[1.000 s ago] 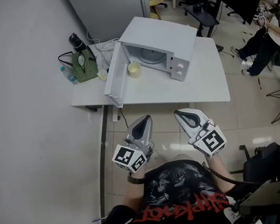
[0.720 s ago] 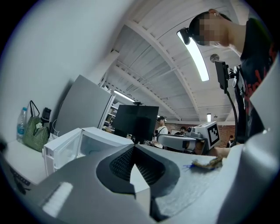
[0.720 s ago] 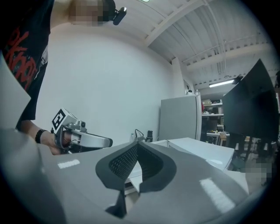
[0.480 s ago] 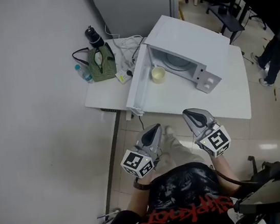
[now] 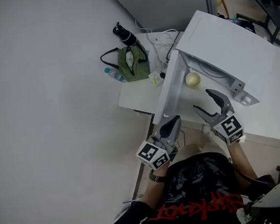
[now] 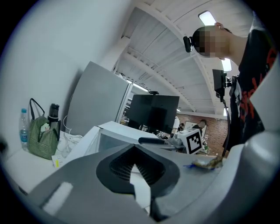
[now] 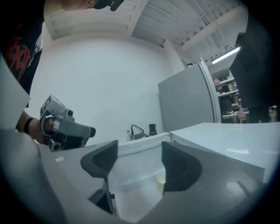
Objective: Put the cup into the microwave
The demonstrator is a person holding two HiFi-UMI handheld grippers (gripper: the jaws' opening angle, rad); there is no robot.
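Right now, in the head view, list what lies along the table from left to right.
From the left: water bottle → green bag → open microwave door → cup → microwave control panel.

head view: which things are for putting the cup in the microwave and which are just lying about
For the job: cup, microwave, its open door.
Lying about: green bag, black bottle, water bottle, cables.

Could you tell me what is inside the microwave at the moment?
Only a strip of the microwave cavity shows past the open door, with nothing seen in it; its top hides the rest. The cup stands outside, on the table.
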